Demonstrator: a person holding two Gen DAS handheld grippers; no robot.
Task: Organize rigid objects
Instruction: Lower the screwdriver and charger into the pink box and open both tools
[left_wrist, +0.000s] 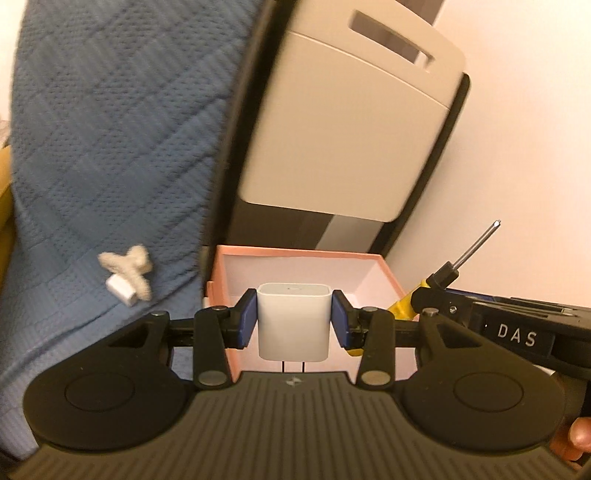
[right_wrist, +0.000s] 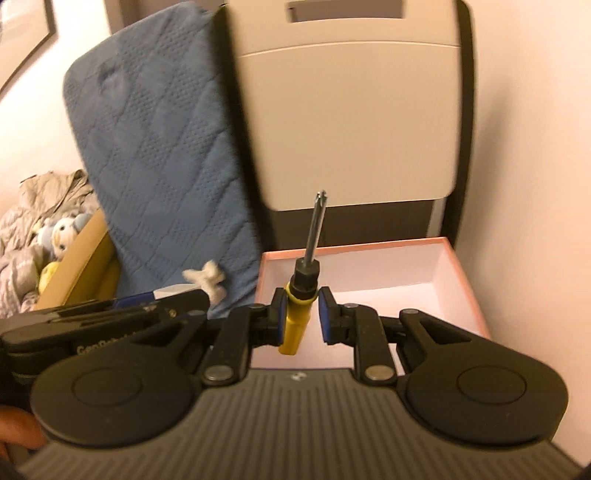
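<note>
My left gripper (left_wrist: 294, 315) is shut on a white charger block (left_wrist: 293, 332), its blue pads pressing both sides and its prongs pointing down. The block hangs over an open pink box (left_wrist: 384, 267) with a white inside. My right gripper (right_wrist: 301, 314) is shut on a screwdriver (right_wrist: 295, 317) by its yellow handle, with the metal shaft pointing up, also over the pink box (right_wrist: 465, 284). In the left wrist view the screwdriver shaft (left_wrist: 476, 245) sticks up at the right. A second small white block (left_wrist: 120, 291) lies on the blue blanket under a fluffy cream toy (left_wrist: 129, 271).
A blue quilted blanket (left_wrist: 110, 147) covers the surface left of the box. A beige panel with a slot handle (right_wrist: 351, 110) stands behind the box, and a pale wall (right_wrist: 535, 184) is to the right. A cardboard box of plush toys (right_wrist: 70, 251) sits far left.
</note>
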